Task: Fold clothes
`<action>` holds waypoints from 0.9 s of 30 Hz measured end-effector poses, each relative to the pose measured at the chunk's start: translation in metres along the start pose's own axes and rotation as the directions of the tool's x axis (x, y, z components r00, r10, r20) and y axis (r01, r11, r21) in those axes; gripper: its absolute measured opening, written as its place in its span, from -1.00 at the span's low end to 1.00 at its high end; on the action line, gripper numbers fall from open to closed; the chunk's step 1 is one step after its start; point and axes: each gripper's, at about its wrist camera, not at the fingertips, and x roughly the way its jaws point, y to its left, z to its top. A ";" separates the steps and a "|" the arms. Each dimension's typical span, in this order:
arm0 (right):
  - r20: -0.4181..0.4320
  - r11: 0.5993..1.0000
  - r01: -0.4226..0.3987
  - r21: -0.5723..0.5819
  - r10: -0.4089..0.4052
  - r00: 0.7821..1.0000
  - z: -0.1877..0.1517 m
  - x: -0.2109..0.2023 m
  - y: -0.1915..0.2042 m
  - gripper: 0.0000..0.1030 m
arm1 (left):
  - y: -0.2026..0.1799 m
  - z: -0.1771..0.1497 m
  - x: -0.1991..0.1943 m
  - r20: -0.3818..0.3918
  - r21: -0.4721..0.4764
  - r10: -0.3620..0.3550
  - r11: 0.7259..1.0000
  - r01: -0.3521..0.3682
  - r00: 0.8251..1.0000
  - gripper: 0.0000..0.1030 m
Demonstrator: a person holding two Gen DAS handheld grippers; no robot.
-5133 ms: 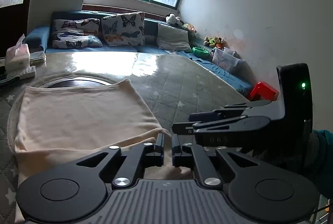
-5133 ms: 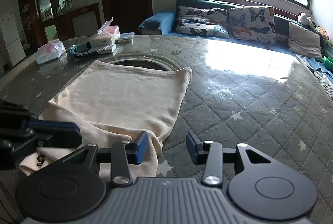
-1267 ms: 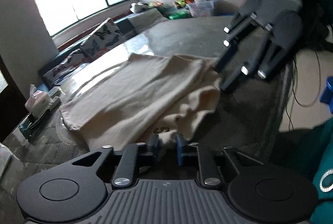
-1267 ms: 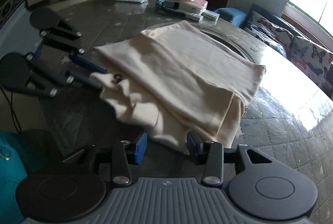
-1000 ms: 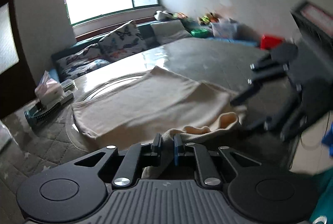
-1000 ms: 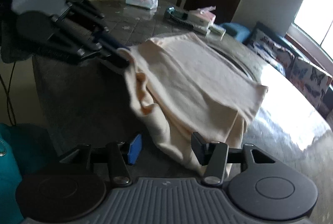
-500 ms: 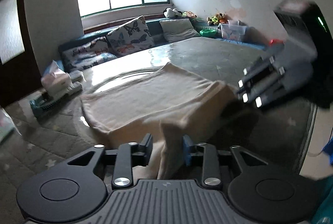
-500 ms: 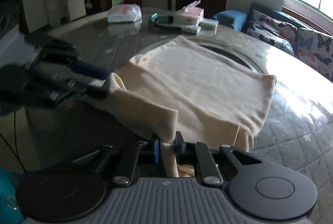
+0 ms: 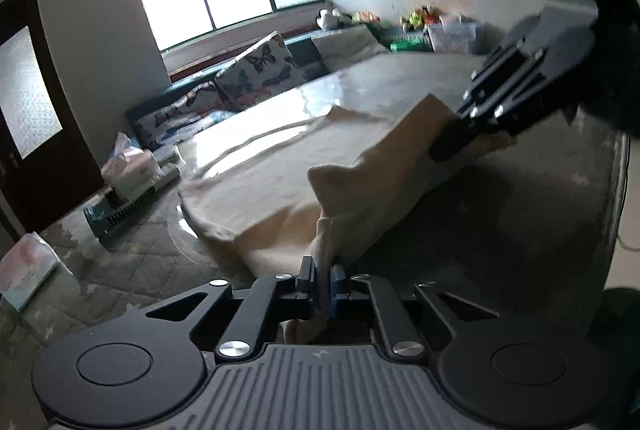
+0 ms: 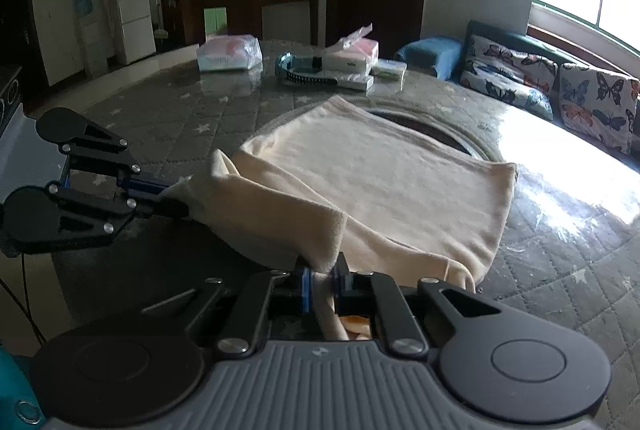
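A cream garment (image 10: 384,174) lies on the round quilted table (image 10: 192,118), its far part flat and its near edge lifted. My left gripper (image 9: 323,280) is shut on one near corner of the garment (image 9: 352,186). My right gripper (image 10: 323,280) is shut on the other near corner. The lifted edge hangs stretched between the two grippers above the table. The left gripper also shows at the left of the right wrist view (image 10: 172,204). The right gripper shows at the upper right of the left wrist view (image 9: 452,146).
Tissue boxes (image 10: 352,56), a plastic-wrapped pack (image 10: 228,58) and a teal brush (image 10: 304,74) sit at the table's far side. A sofa with butterfly cushions (image 10: 560,86) runs under the window. The table's near edge (image 9: 612,214) drops to the floor.
Both grippers have closed on the garment's near corners. They have lifted that edge off the table and pulled it taut between them.
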 end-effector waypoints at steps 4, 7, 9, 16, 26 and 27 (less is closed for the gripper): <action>0.033 1.000 -0.015 -0.020 0.015 0.999 0.002 -0.019 0.007 -0.83 | 0.003 0.007 -0.026 0.029 -0.020 -0.032 0.999 0.032 0.999 -0.87; 0.040 0.999 -0.044 -0.031 0.045 0.998 0.001 -0.040 0.016 -0.83 | 0.004 0.010 -0.052 0.047 -0.048 -0.060 0.997 0.062 0.997 -0.87; 0.039 0.997 -0.065 -0.049 0.067 0.997 0.000 -0.058 0.026 -0.83 | 0.005 0.011 -0.069 0.057 -0.067 -0.080 0.994 0.083 0.995 -0.87; 0.001 0.992 -0.096 -0.082 0.096 0.995 0.003 -0.075 0.045 -0.83 | 0.009 0.011 -0.077 0.054 -0.143 -0.088 0.985 0.095 0.995 -0.87; 0.005 0.998 -0.044 -0.049 0.045 0.999 0.059 -0.032 0.000 -0.83 | 0.061 0.048 -0.020 0.060 -0.263 -0.030 0.964 0.045 0.998 -0.88; -0.002 0.998 -0.037 -0.045 0.037 0.999 0.065 -0.023 -0.008 -0.83 | 0.069 0.053 -0.009 0.053 -0.271 -0.023 0.962 0.037 0.998 -0.88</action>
